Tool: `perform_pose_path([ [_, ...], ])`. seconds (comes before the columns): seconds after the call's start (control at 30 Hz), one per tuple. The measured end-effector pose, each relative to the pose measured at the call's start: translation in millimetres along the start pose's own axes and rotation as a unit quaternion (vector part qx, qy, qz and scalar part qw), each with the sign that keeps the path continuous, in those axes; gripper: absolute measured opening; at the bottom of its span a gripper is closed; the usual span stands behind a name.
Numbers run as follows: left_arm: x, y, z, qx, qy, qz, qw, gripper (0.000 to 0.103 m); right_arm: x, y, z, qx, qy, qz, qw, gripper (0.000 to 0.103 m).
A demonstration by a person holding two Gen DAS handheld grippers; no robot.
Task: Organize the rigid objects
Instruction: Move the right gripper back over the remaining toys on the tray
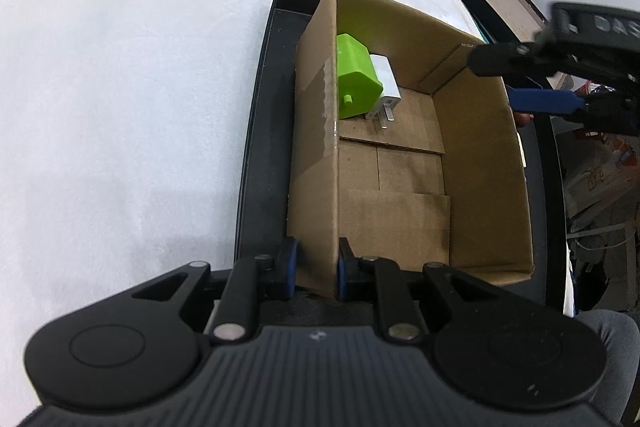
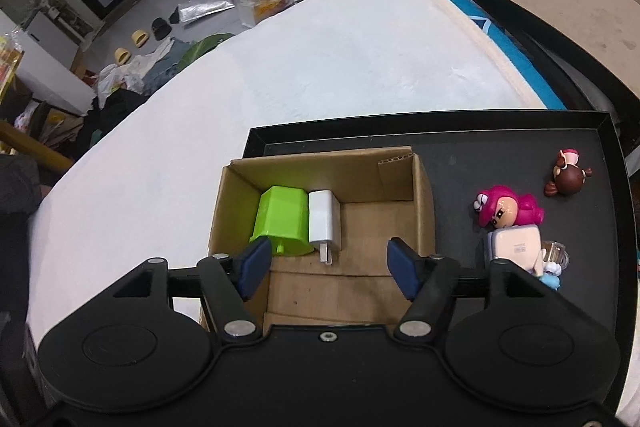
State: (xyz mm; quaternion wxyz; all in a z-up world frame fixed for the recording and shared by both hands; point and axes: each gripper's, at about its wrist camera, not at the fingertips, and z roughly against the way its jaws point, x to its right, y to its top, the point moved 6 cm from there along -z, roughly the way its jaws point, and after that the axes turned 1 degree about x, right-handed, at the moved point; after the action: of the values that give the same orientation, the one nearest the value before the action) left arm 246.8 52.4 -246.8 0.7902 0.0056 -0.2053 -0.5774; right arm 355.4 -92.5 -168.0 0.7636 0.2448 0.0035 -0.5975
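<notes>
Black tray (image 2: pixel 440 131) sits at the bench's right edge. Cardboard box (image 2: pixel 424 211) fills its left half; green plug (image 2: pixel 282 221) and white charger (image 2: pixel 323 219) lie touching in its far left corner. Pink figurine (image 2: pixel 508 211), brown figurine (image 2: pixel 568 177) and a white adapter (image 2: pixel 516 247) crowd the tray's right side. Left gripper (image 1: pixel 316 269) fingers clamp the box's near left wall. Right gripper (image 2: pixel 326 267) fingers stand apart over the box, holding nothing.

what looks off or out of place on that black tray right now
Two chargers, green and white, lie neatly in the cardboard box. On the black tray beside it, the pink-haired figure and the brown-haired figure lie tipped over, and another white charger sits among small pieces, still unsorted.
</notes>
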Motion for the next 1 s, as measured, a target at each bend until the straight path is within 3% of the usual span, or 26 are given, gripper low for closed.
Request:
perform_pose_path([
  [0.2, 0, 0, 2, 0.002, 0.002, 0.002, 1.0000, 0.018, 17, -1, 21, 0.015, 0.002, -0.003, 1.000, 0.072],
  [0.33, 1, 0, 3, 0.005, 0.003, 0.002, 1.0000, 0.018, 29, -4, 35, 0.026, 0.011, -0.001, 1.000, 0.082],
  [1.0, 3, -2, 11, 0.017, 0.015, 0.005, 0.9997, 0.015, 100, -21, 67, 0.042, 0.013, -0.053, 0.998, 0.083],
])
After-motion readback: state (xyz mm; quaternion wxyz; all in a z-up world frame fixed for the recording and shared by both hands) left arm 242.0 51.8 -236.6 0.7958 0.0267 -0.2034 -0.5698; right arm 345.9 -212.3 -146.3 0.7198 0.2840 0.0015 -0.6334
